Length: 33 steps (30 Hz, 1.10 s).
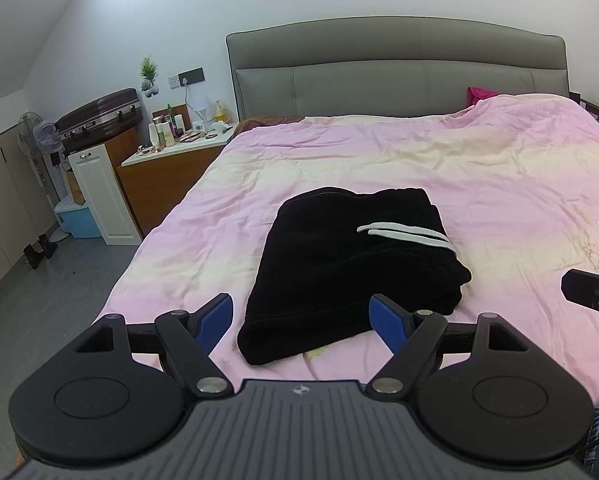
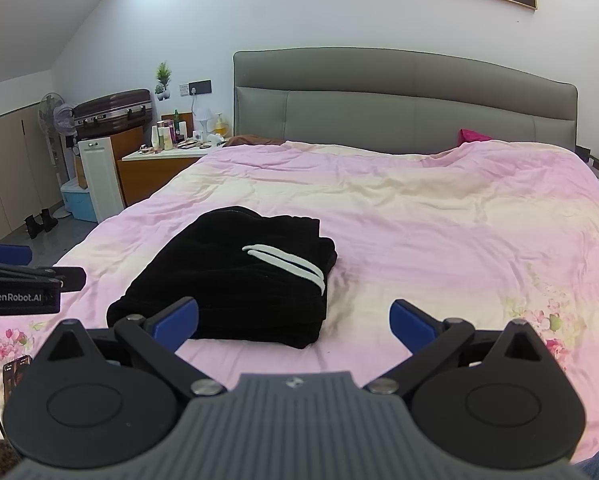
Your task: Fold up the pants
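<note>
Sitting in a neat folded bundle on the pink duvet (image 1: 399,168), the black pants (image 1: 351,264) are pretty much the only thing on the bed. Two white stripes (image 1: 407,234) run across the top layer, on the side away from the nightstand (image 1: 171,164). The bundle lies toward the foot end, well apart from the grey headboard (image 1: 395,68), and a bit nearer the nightstand side than the other edge.

The left gripper (image 1: 301,320) hovers just short of the pants' near edge, its blue pads (image 1: 217,318) spread wide with nothing between them; the bundle shows through the gap but nothing touches it. The right gripper (image 2: 293,322) is spread wide too, empty, over bare duvet just beside the pants on the stripe side. One of its pads (image 2: 177,322) overlaps the bundle's corner in the right wrist view, though I can't tell if it actually touches.

Each gripper peeks into the other's camera at the frame edge. A phone (image 2: 15,372) lies on the duvet near the foot, on the nightstand side of the pants. The nightstand top is crowded with bottles, and a dark suitcase (image 1: 99,116) sits beyond it.
</note>
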Tool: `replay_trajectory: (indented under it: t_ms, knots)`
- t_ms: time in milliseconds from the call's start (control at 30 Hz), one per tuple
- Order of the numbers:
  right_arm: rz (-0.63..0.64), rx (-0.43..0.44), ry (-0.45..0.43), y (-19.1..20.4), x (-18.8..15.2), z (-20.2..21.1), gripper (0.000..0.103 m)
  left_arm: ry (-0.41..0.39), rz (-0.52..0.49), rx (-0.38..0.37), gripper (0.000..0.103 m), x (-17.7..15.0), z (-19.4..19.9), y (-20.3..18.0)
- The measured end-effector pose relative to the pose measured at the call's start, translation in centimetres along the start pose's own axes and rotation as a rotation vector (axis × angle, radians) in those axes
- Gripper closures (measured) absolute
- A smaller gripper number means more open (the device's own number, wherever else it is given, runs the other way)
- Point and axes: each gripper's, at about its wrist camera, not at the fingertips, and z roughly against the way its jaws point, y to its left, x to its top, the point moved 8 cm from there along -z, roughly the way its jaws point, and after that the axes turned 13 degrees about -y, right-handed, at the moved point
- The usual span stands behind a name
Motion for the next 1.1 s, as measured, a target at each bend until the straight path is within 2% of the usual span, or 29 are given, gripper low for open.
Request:
replay_trajectory:
  t_ms: [1100]
  knots:
    - [-0.002,0.001,-0.01,0.36,0.2,0.6,0.005,-0.004,-0.008,-0.003,0.012,0.21,0.26,0.24]
